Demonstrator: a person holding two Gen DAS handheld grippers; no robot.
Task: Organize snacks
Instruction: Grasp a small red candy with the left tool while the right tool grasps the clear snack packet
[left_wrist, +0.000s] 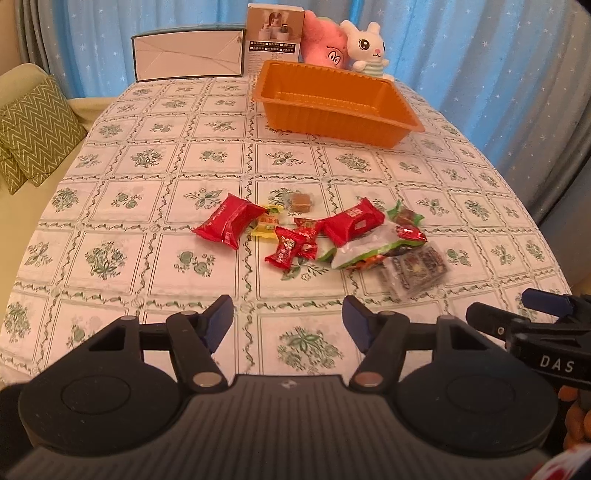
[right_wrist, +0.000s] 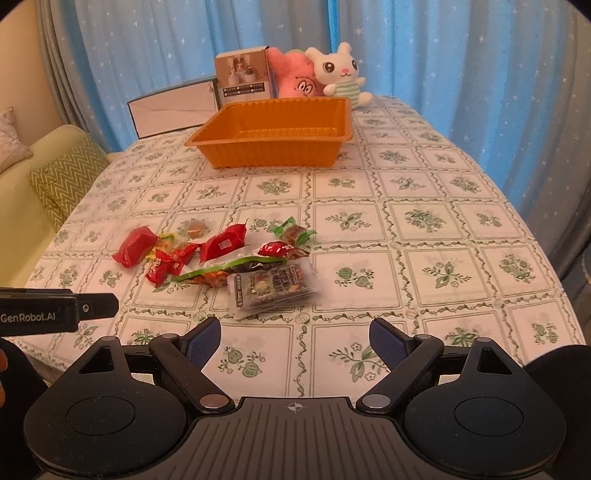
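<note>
Several wrapped snacks lie in a loose pile mid-table: a red packet at the left, a yellow candy, small red candies, another red packet, a brown cube, a green-edged bag and a clear dark packet. The pile also shows in the right wrist view. An empty orange tray stands beyond. My left gripper and right gripper are open and empty, hovering short of the pile.
A flat white box, a product carton, a pink plush and a white bunny plush stand at the table's far edge. A sofa with a green cushion is at the left. Blue curtains hang behind.
</note>
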